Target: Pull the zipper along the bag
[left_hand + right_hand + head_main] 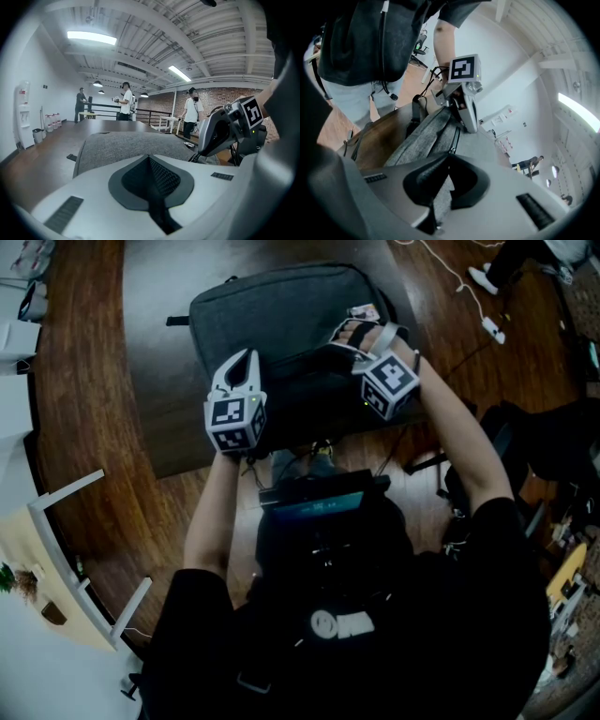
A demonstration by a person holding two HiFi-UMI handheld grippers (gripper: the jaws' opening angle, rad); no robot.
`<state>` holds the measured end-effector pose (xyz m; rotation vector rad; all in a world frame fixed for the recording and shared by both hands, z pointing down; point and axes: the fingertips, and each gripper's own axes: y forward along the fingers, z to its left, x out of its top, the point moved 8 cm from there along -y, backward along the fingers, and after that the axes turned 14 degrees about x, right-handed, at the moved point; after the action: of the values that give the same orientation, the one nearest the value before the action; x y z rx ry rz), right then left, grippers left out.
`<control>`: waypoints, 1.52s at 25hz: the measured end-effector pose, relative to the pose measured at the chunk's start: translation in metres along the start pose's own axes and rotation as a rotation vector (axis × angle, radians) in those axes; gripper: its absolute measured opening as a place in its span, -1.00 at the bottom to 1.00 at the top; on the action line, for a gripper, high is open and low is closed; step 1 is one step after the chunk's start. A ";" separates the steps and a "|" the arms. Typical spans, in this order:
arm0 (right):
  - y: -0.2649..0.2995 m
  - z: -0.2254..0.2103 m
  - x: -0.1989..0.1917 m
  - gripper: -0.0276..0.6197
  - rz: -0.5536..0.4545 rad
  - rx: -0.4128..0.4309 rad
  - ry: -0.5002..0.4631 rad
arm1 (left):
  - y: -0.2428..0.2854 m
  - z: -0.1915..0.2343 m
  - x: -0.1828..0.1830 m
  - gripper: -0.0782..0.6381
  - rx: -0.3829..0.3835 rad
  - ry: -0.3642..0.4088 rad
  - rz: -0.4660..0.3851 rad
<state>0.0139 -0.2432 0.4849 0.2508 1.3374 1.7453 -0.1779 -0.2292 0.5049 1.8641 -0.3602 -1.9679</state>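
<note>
Quick count from us: one grey bag [281, 310], lying flat on a dark mat [159, 381] on the wooden table [84, 381], and two grippers on it.

The left gripper [246, 357] sits at the near side of the bag with its jaws pressed together, and we see nothing pinched between them. The right gripper [342, 336] is at the bag's right end, clamped on the zipper pull [451, 150]. One zipper [455, 133] runs away from it along the bag.

Each gripper carries one marker cube [234, 420], black-and-white squares only, no letters.

In the left gripper view we count three people [124, 102] standing far back and two long ceiling lights [91, 37].

As for writing, the white logo [342, 622] on the black shirt is too small for us to read.
</note>
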 end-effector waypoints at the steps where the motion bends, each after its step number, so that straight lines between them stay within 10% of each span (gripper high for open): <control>1: -0.001 0.001 -0.001 -0.84 0.000 -0.001 -0.001 | 0.000 -0.001 0.001 -0.77 0.002 -0.001 0.000; 38: -0.015 0.021 -0.044 -0.83 -0.026 -0.014 0.018 | 0.002 0.003 -0.004 -0.77 0.010 0.016 0.009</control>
<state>0.0608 -0.2611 0.4953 0.2097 1.3351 1.7386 -0.1808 -0.2297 0.5101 1.8804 -0.3732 -1.9476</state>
